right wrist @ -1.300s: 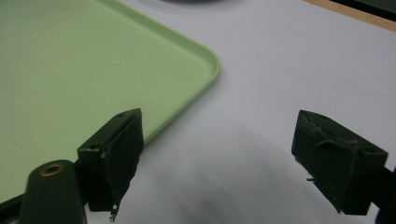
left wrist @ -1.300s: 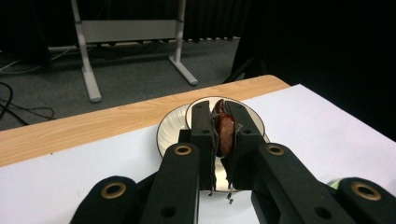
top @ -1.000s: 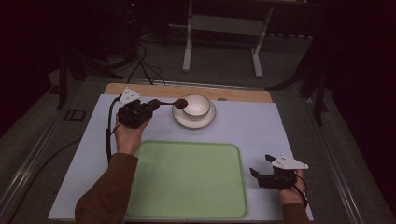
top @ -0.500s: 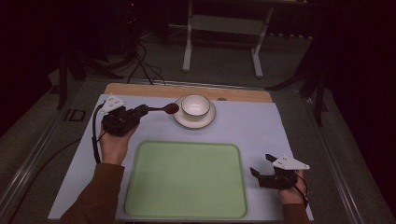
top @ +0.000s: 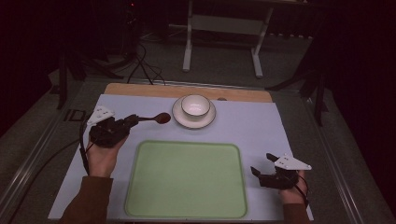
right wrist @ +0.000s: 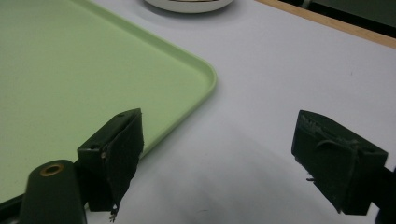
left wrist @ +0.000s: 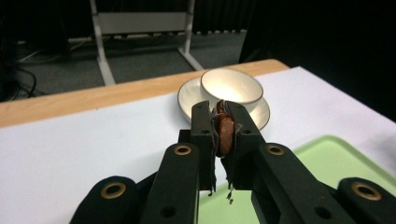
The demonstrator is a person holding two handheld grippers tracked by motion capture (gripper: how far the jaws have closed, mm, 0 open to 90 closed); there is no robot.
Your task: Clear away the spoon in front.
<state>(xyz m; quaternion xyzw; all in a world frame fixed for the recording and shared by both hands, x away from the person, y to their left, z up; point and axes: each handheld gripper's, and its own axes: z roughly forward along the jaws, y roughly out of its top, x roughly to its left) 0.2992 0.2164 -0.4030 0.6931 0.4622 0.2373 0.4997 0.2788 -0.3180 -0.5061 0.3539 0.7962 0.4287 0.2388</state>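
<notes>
Your left tool (top: 132, 121) sits over the left side of the white-covered worktop (top: 261, 126), just off the far left corner of the green tray (top: 187, 179). Its jaws are closed on the handle of a brown spoon (top: 156, 118); in the left gripper view you see that reddish-brown handle (left wrist: 225, 132) pinched edge-on between the two pads. The spoon points right, its rounded bowl end stopping just short of the saucer (top: 178, 115), apart from it.

Right of the spoon, at the far middle of the worktop, a white bowl (top: 195, 105) stands upright on the saucer; the left gripper view has it straight ahead beyond your jaws, its inside pale and bare as far as it shows.

The green tray lies flat in the near middle, with nothing on it.

Your right tool (top: 263, 164) rests near the worktop's near right corner, just beside the tray's right edge. Its jaws stand wide apart with nothing between them, the left pad (right wrist: 122, 154) over the tray's corner.
</notes>
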